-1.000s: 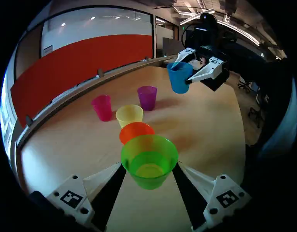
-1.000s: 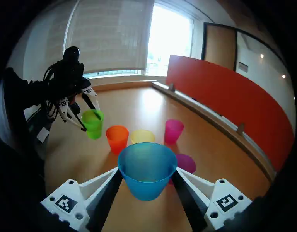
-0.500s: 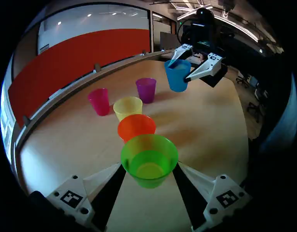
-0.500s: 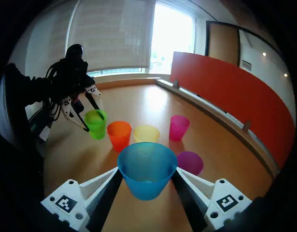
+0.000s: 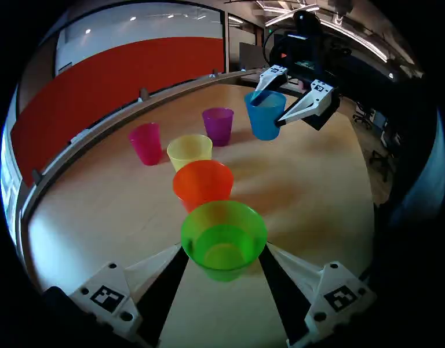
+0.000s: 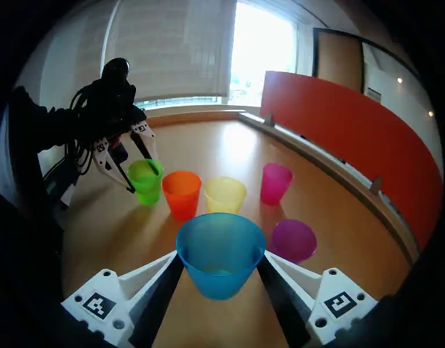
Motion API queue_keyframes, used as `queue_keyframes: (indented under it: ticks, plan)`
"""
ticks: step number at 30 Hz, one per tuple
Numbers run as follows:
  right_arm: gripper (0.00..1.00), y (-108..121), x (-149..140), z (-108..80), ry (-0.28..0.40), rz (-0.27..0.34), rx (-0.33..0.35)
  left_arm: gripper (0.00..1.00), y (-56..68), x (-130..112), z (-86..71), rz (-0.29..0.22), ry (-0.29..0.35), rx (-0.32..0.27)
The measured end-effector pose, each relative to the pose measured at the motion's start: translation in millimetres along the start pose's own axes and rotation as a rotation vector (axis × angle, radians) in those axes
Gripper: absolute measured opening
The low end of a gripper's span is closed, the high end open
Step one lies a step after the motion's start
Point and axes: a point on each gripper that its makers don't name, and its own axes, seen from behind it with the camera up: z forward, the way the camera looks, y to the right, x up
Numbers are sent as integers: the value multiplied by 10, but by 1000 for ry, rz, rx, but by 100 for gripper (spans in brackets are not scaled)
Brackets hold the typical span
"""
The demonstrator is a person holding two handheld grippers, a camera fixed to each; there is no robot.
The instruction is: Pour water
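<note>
The left gripper [image 5: 223,246] has its two white fingers pressed against opposite sides of a translucent green plastic cup [image 5: 223,232], pinching it just below the rim. The cup is upright with its mouth open to the camera. A paler patch shows at its bottom, but I cannot tell whether that is water.

The right gripper [image 6: 221,256] grips a translucent blue plastic cup [image 6: 220,246] in the same way, one finger on each side, and this cup is upright too. Its contents are also unclear. In the left gripper view, the blue cup and its gripper are at the far end of the table. In the right gripper view, the green cup is at the left end of the row, in the other gripper's fingers. I cannot tell whether either held cup rests on the table.

Four more plastic cups stand upright on the light wooden tabletop [image 5: 315,180] between the two held ones. An orange cup [image 5: 203,183] is just beside the green one. Next comes a yellow cup [image 5: 189,152], with a pink cup [image 5: 145,143] beyond it to the side. A purple cup [image 5: 218,125] is close to the blue one.

A long red wall panel [image 5: 106,75] runs along one edge of the table. A bright window [image 6: 263,46] with a pale blind beside it lies past the table's end.
</note>
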Motion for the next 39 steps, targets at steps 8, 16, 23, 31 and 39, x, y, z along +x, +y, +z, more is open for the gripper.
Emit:
queue_keyframes:
  ticks: [8,16,23,31,39]
  plan:
    - [89,-33,-67,72,-20,-10,9,83,6,-78,27,-2,-19,-6]
    - [89,-63,-122,135,-38,-19,18,83,17,-114,25,-9,-17,-10]
    - [89,-92,-216,193,-61,-24,25,83,9,-156,10,-12,-22,-9]
    - [89,-91,-322,226,-92,-12,31,83,6,-167,3,-11,-24,-10]
    - [89,-88,-432,246,-119,-2,36,83,8,-166,4,-9,-26,-12]
